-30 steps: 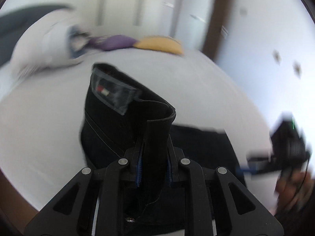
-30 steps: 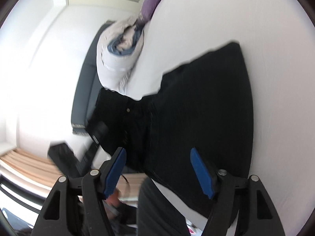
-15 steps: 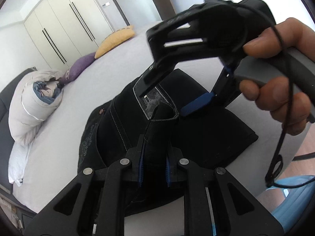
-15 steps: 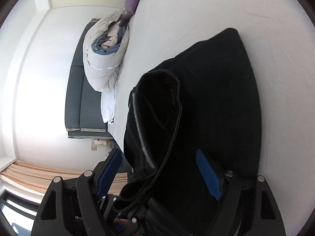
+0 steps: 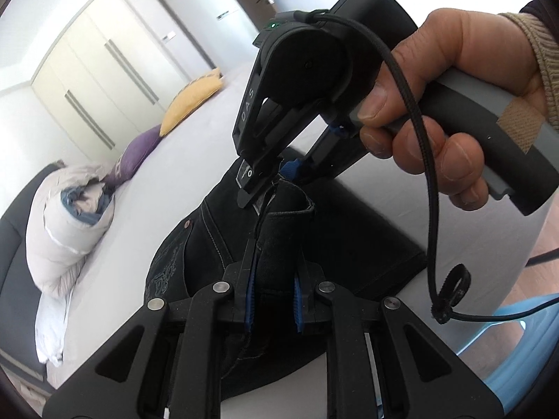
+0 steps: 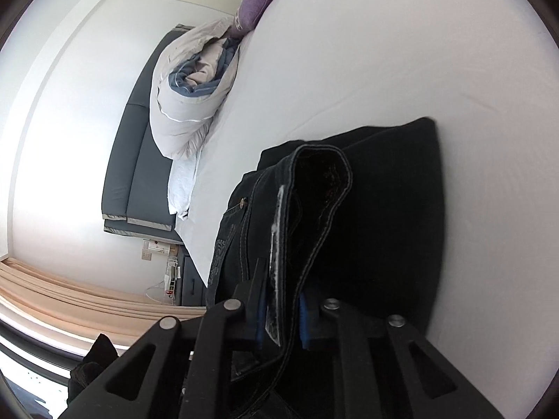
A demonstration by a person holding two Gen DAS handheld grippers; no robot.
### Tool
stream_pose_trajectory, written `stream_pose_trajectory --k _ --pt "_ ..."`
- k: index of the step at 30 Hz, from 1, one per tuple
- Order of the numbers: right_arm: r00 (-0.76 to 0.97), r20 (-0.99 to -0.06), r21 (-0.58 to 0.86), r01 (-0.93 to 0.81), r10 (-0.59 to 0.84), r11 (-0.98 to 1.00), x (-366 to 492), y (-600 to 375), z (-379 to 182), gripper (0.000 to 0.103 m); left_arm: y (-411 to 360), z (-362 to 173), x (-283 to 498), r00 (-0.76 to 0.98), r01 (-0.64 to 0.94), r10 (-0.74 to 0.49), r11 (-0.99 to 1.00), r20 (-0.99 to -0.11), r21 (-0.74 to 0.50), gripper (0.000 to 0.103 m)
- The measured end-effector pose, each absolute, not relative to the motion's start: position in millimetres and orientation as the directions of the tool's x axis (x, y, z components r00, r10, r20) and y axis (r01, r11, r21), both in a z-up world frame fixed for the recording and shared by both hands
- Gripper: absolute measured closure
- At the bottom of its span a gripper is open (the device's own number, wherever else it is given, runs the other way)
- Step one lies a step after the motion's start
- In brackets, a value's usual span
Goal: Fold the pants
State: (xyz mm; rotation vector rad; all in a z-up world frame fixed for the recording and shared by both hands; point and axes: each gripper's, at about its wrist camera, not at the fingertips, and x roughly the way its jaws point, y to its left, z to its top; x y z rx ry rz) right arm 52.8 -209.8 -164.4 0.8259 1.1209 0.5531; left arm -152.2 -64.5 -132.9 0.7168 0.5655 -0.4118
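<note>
Pants point(image 5: 279, 230) waistband pinched by left hand-held gripper point(image 5: 272, 300), right hand-held gripper point(image 6: 281, 321) closing on it

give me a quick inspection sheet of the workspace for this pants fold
surface: white bed sheet, smooth around the garment.
job's things: black pants lie partly folded on the bed, waistband end lifted off the sheet.
clutter: rolled duvet, purple pillow and yellow pillow at the far side, apart from the pants.
grippers: left gripper clamped on a waistband fold; right gripper closing, its pads on the waistband by the white label.
cables: black cable loops over the right hand and hangs beside the pants.
surroundings: wardrobe, door, dark headboard, blue plastic seat at bed edge.
</note>
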Motion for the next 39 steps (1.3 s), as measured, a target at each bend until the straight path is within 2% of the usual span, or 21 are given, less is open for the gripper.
stream_pose_trajectory --k 5,13,24,26,27,28,29,30,31,33,36,39 --pt "0.387 -0.554 0.802 0.013 0.737 0.597 42.6 -234.1 -168.9 0.088 -86.7 -138.5 -161.3 0.761 0.57 -0.192 0.654 -0.62 0.498 0.088" --pt "0.379 -0.588 0.782 0.042 0.715 0.622 43.2 -241.2 -192.1 0.088 -103.3 -163.9 -139.7 0.718 0.6 -0.17 0.642 -0.675 0.477 0.088" --pt "0.38 -0.588 0.779 0.032 0.713 0.626 37.6 -240.8 -197.1 0.087 -93.7 -180.0 -143.7 0.722 0.611 -0.164 0.609 -0.672 0.507 0.086" --pt "0.38 -0.591 0.777 0.03 0.712 0.629 37.7 -240.7 -194.7 0.083 -90.2 -173.4 -150.1 0.707 0.624 -0.173 0.609 -0.686 0.49 0.079" --pt "0.381 -0.592 0.775 0.029 0.71 0.631 36.7 -242.1 -193.1 0.078 -88.0 -168.9 -148.6 0.699 0.631 -0.183 0.612 -0.692 0.476 0.076" --pt "0.386 -0.591 0.776 0.03 0.709 0.63 35.1 -244.7 -190.6 0.072 -85.6 -161.8 -159.1 0.687 0.641 -0.198 0.618 -0.7 0.454 0.062" --pt "0.393 -0.591 0.776 0.035 0.705 0.63 33.3 -247.3 -188.0 0.069 -78.9 -154.2 -164.1 0.675 0.649 -0.217 0.629 -0.705 0.428 0.032" --pt "0.4 -0.592 0.774 0.042 0.7 0.631 31.3 -250.4 -185.2 0.066 -71.7 -146.8 -169.1 0.674 0.65 -0.241 0.642 -0.699 0.406 0.021" --pt "0.409 -0.6 0.768 0.052 0.688 0.639 28.5 -253.8 -181.1 0.065 -62.1 -135.7 -173.5 0.676 0.648 -0.271 0.661 -0.685 0.378 0.016" --pt "0.442 -0.609 0.754 0.065 0.658 0.654 21.0 -262.1 -167.0 0.062 -40.6 -116.8 -166.2 0.668 0.63 -0.295 0.713 -0.683 0.308 0.016" --pt "0.468 -0.502 0.824 0.004 0.727 0.567 16.6 -263.6 -145.3 0.062 -5.6 -94.9 -135.9 0.667 0.572 -0.319 0.798 -0.673 0.189 0.016" --pt "0.434 -0.443 0.843 -0.096 0.785 0.529 15.8 -243.2 -127.7 0.062 31.3 -80.5 -91.8 0.661 0.488 -0.336 0.872 -0.671 0.043 0.018"
